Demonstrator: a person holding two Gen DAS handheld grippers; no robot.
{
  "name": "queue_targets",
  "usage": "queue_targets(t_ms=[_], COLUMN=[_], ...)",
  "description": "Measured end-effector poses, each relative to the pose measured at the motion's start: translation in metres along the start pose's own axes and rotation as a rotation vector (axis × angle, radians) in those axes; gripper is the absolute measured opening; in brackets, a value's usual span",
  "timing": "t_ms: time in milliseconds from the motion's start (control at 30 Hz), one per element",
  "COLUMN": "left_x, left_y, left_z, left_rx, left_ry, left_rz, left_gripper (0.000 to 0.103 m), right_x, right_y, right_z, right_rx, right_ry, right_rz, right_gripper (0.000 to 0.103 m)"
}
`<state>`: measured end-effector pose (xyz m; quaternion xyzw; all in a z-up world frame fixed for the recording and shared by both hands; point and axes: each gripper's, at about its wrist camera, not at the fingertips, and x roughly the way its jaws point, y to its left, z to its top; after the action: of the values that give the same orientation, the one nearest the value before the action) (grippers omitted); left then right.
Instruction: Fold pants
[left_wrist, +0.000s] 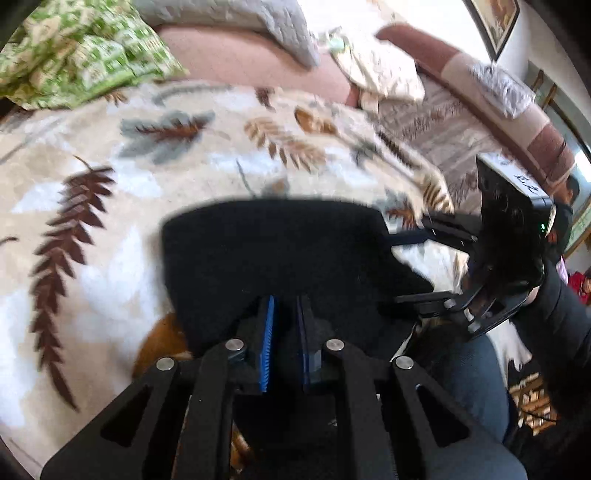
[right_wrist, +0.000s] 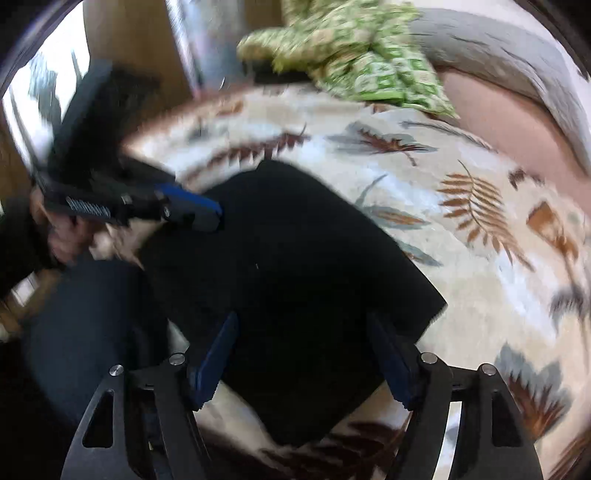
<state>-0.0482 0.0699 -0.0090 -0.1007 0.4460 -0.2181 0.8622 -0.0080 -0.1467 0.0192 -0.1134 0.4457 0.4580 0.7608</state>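
Note:
The black pants (left_wrist: 273, 247) lie folded into a compact rectangle on a leaf-patterned blanket (left_wrist: 110, 177). My left gripper (left_wrist: 286, 306) is nearly closed, its blue pads pinching the near edge of the pants. In the right wrist view the same pants (right_wrist: 288, 258) lie under my right gripper (right_wrist: 303, 325), which is open, its blue fingers (right_wrist: 218, 350) spread wide above the near part of the fabric. The left gripper (right_wrist: 218, 218) shows there at the pants' far left edge. The right gripper (left_wrist: 424, 266) shows in the left view at the pants' right side.
A green patterned cloth (left_wrist: 81, 55) and a grey quilt (left_wrist: 236, 22) lie at the far edge of the bed. A pink cushion (left_wrist: 240, 62) runs behind them. The person's blue-jeaned leg (left_wrist: 461, 387) is at the near right. A sofa (left_wrist: 517, 122) stands at right.

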Motion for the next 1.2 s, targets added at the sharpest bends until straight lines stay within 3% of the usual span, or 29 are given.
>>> queue_targets(t_ms=[67,133,200,233,300,367,433,500,567,633,733,867,1033,1100,1200], left_x=[-0.018,-0.027,-0.021,-0.013,0.003,0.008,0.015,0.021,0.020,0.018,0.011,0.007,0.045,0.066,0.103], left_y=[0.011,0.026,0.041,0.050,0.058,0.065,0.074,0.075,0.074,0.073,0.061,0.045,0.026,0.024,0.026], left_z=[0.003,0.004,0.002,-0.001,-0.007,-0.013,-0.017,-0.020,-0.021,-0.022,-0.015,0.018,0.076,0.085,0.082], left_rx=[-0.038,-0.082,-0.142,-0.189,-0.248,-0.307,-0.390,-0.418,-0.424,-0.427,-0.370,-0.299,-0.274,-0.287,-0.281], left_ry=[-0.065,-0.097,-0.075,-0.045,0.000,-0.004,0.000,0.006,0.000,-0.006,-0.002,-0.016,0.006,0.032,0.105], left_rz=[0.011,0.019,0.000,-0.018,-0.066,-0.103,-0.177,-0.206,-0.213,-0.230,-0.195,-0.184,-0.195,-0.197,-0.120], left_gripper=[0.029,0.032,0.032,0.032,0.033,0.038,0.041,0.041,0.041,0.030,0.020,0.020,0.020,0.021,0.025], right_x=[-0.023,-0.036,-0.024,-0.012,0.003,0.006,0.012,0.020,0.020,0.016,0.007,-0.017,-0.046,-0.049,-0.028], right_y=[-0.013,-0.042,-0.067,-0.079,-0.089,-0.092,-0.087,-0.081,-0.084,-0.091,-0.086,-0.088,-0.139,-0.163,-0.185], right_z=[-0.007,-0.023,-0.037,-0.044,-0.053,-0.052,-0.045,-0.039,-0.039,-0.050,-0.054,-0.038,-0.016,-0.014,-0.028], right_rx=[0.092,0.273,0.435,0.506,0.564,0.562,0.539,0.503,0.507,0.543,0.505,0.459,0.522,0.562,0.636], right_ry=[-0.088,-0.147,-0.120,-0.087,-0.039,-0.068,-0.062,-0.047,-0.063,-0.094,-0.128,-0.163,-0.177,-0.165,-0.091], right_rz=[0.052,0.169,0.297,0.322,0.294,0.340,0.386,0.370,0.372,0.390,0.352,0.276,0.218,0.191,0.174], right_gripper=[0.074,0.079,0.079,0.078,0.075,0.074,0.067,0.066,0.056,0.037,0.029,0.027,0.027,0.027,0.029])
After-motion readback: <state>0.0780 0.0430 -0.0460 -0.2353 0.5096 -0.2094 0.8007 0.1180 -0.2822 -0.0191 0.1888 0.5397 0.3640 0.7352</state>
